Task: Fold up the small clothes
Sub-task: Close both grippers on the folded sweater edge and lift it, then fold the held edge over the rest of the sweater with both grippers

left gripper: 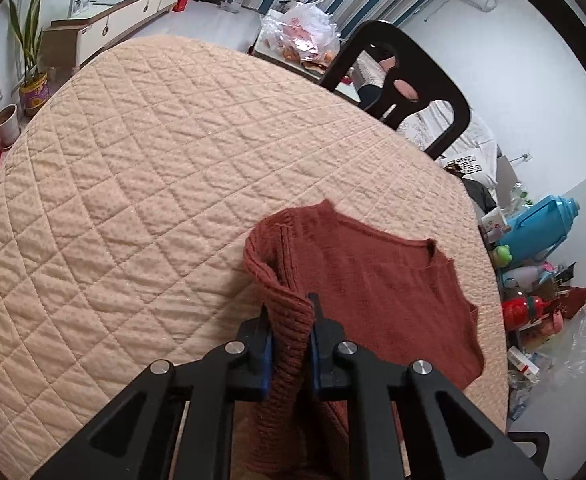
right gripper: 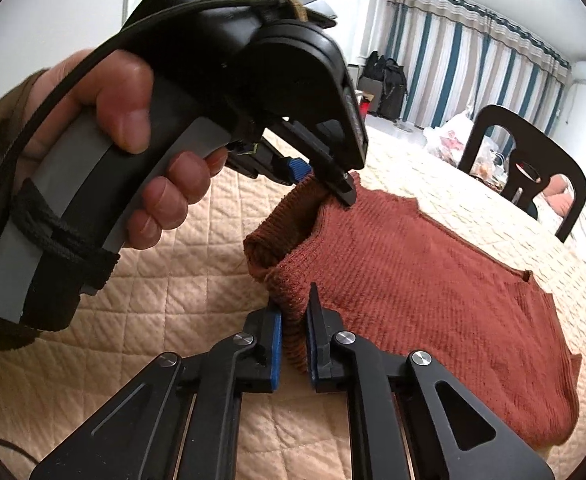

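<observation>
A rust-red knitted sweater [left gripper: 381, 292] lies on the beige quilted table cover [left gripper: 133, 168], with its near hem lifted off the cloth. My left gripper [left gripper: 289, 310] is shut on a fold of that hem, the ribbed knit pinched between its blue pads. In the right wrist view the right gripper [right gripper: 293, 312] is shut on the hem of the sweater [right gripper: 413, 280] a little further along. A hand [right gripper: 133, 120] holds the left gripper [right gripper: 321, 184] above and behind it, also clamped on the raised edge. The rest of the garment lies flat to the right.
A black chair [left gripper: 397, 76] stands at the table's far side, with a plastic bag of food [left gripper: 305, 32] behind it. Bottles, a blue flask [left gripper: 541, 224] and other clutter sit past the table's right edge. A potted plant [left gripper: 33, 64] and a low cabinet [left gripper: 125, 12] stand far left.
</observation>
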Motion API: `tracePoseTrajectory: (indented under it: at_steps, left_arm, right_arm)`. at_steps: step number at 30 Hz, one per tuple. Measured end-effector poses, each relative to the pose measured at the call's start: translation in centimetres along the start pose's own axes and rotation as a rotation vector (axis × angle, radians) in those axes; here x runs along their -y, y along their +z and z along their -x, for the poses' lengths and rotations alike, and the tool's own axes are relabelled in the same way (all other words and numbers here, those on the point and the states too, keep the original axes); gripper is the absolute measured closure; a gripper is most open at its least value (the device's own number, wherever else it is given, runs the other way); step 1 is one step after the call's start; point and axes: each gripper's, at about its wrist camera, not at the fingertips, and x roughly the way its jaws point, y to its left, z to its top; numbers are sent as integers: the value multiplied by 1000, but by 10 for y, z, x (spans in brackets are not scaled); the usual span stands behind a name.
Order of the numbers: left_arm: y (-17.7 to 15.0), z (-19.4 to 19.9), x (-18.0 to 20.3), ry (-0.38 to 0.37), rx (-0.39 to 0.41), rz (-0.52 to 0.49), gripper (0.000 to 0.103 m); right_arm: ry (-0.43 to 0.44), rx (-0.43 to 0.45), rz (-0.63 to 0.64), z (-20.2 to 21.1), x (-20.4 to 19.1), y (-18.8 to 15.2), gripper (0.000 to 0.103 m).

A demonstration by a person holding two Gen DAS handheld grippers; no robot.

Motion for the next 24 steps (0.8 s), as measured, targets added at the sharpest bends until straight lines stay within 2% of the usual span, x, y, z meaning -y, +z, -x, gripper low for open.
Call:
tracePoseTrajectory:
  at_steps: [10, 24]
  left_arm:
    - [2, 10, 55, -17, 42, -47, 87]
    - [-1, -7, 149, -55, 28, -141, 88]
  right_arm:
    - [4, 80, -107, 36, 36, -2, 94]
    - [-14, 142, -254, 82, 105, -25, 94]
